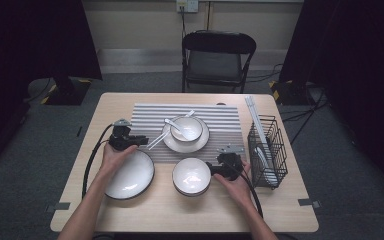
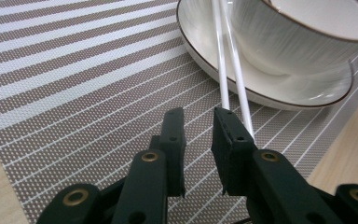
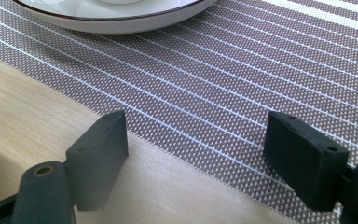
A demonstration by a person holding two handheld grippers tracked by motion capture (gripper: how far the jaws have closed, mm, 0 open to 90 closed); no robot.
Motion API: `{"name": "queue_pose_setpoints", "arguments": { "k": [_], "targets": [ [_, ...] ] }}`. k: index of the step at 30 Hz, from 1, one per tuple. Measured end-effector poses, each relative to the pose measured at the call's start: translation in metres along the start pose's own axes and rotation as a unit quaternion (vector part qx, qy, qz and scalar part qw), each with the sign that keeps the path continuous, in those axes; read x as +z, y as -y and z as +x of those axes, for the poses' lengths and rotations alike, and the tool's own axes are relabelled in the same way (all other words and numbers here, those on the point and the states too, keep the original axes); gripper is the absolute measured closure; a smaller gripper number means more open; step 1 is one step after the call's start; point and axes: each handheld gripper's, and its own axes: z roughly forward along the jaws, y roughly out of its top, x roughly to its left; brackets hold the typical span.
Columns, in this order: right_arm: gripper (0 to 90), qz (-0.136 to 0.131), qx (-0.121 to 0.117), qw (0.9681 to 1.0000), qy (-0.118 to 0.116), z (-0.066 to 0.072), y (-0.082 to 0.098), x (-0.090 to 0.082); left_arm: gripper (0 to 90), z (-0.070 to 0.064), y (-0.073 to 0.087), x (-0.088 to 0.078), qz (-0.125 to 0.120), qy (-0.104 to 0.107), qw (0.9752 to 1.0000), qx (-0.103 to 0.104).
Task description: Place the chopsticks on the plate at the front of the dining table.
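White chopsticks (image 1: 156, 140) lying slantwise on the striped placemat (image 1: 220, 120), upper ends against the plate (image 1: 172, 143) carrying a bowl (image 1: 190, 131) and spoon (image 1: 172, 125); left gripper (image 1: 141, 140) just at their lower ends, right gripper (image 1: 214, 169) beside a second bowl (image 1: 190, 175) near the front edge of the table (image 1: 280, 210), a larger plate (image 1: 135, 175) under the left hand (image 1: 114, 155), wire basket (image 1: 275, 160) off to the right. Seen along the left gripper (image 2: 199, 116): jaws slightly parted, gap empty, chopsticks (image 2: 235, 70) running past the right-hand jaw up onto the plate (image 2: 214, 60), not clamped. Seen along the right gripper (image 3: 196, 135): jaws wide apart, empty, hovering over the placemat (image 3: 242, 65) edge and bare wood (image 3: 37, 126).
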Motion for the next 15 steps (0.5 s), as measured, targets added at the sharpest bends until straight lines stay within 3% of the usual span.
{"name": "queue_pose_setpoints", "arguments": {
  "k": [8,15],
  "targets": [
    [21.1,0.000,0.000,1.0000,0.000,0.0000,0.0000,0.0000,70.8,-0.0037,0.0013,0.0042,0.010,0.015,0.9998,0.004],
    [21.0,0.000,-0.001,1.0000,-0.001,0.0000,0.0000,0.0000,67.2,-0.0068,0.0009,0.0057,0.015,0.015,0.9997,0.010]
  ]
}}
